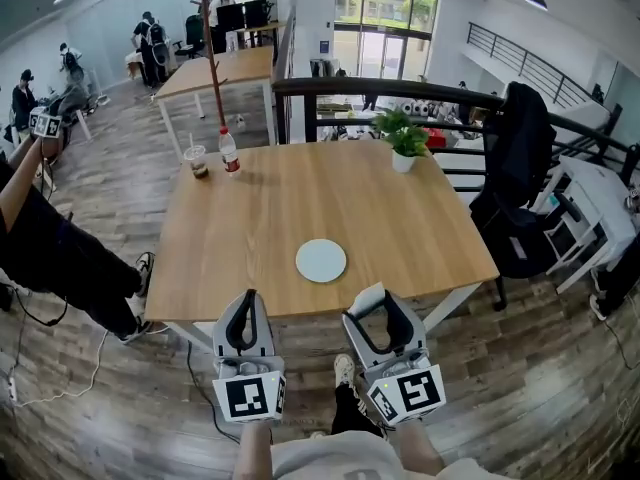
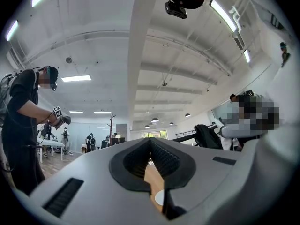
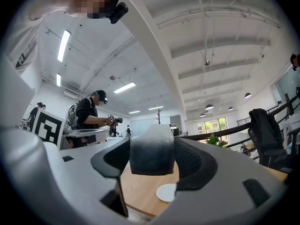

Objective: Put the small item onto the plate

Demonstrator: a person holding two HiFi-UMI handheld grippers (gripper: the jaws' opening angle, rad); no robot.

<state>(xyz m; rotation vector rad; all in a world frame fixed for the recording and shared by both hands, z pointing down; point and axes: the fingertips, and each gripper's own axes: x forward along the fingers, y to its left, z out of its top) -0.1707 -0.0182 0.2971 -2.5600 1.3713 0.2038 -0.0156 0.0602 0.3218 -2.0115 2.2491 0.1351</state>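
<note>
**Small item in the right gripper, short of the plate**

We take the round, pale plate (image 1: pixel 321 261) as our landmark; it lies flat on the wooden table (image 1: pixel 250 228), towards the table's near edge.

The right gripper (image 1: pixel 376 308) hangs on the near-right side of the plate, over the table's near edge. Its jaws are pinching the small item (image 3: pixel 153 153), a rounded lump that is whitish on top and shades to dark grey below. In the right gripper view the item fills the gap between the jaws, and the plate shows on the table beyond and below it. The item is near the plate but apart from it.

The left gripper (image 1: pixel 247 313) hangs on the near-left side of the plate, just off the table's edge. Its jaws are pressed together with nothing between them.

To the far left of the plate, a bottle (image 1: pixel 229 152) with a red label and a cup (image 1: pixel 196 160) stand just beside each other. To the far right of the plate, a potted plant (image 1: pixel 404 138) stands at the table's far edge.
</note>
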